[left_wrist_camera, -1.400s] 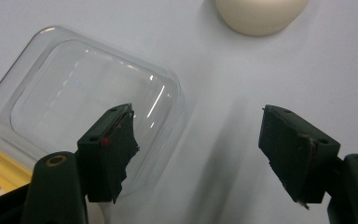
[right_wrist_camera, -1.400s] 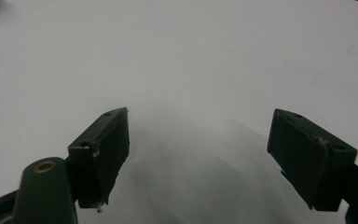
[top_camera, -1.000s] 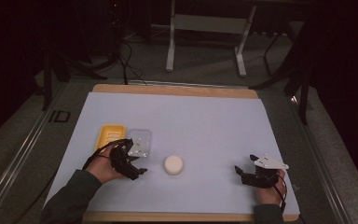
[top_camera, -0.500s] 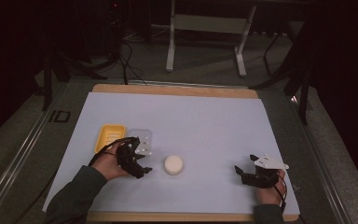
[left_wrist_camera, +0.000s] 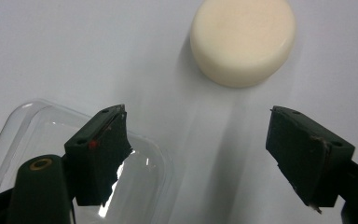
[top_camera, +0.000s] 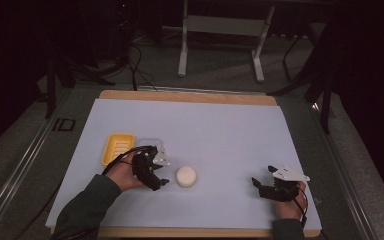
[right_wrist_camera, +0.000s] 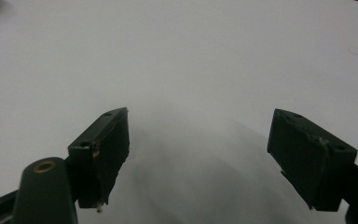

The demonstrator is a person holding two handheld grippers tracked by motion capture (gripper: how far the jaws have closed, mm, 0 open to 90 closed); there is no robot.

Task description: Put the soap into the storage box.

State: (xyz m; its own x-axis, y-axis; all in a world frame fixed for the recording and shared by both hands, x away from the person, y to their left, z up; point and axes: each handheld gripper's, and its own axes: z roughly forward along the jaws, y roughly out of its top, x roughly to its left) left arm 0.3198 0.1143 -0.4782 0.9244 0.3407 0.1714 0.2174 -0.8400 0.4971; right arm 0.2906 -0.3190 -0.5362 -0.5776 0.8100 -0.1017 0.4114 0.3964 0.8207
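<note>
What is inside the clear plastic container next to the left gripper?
In the left gripper view the clear container looks empty: only the white table sheet shows through it. The left gripper, its jaws just opened with nothing between them, covers part of the container.

The left gripper (left_wrist_camera: 196, 158) has just been opening – jaws apart, nothing between them – above the clear tray (left_wrist_camera: 42, 126), the cream puck (left_wrist_camera: 242, 39) ahead.

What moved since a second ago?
The left gripper slid a little toward the white puck, and its jaws have just been opening, with nothing between them. The puck, the clear lid, the yellow tray and the right gripper stayed put.
</note>
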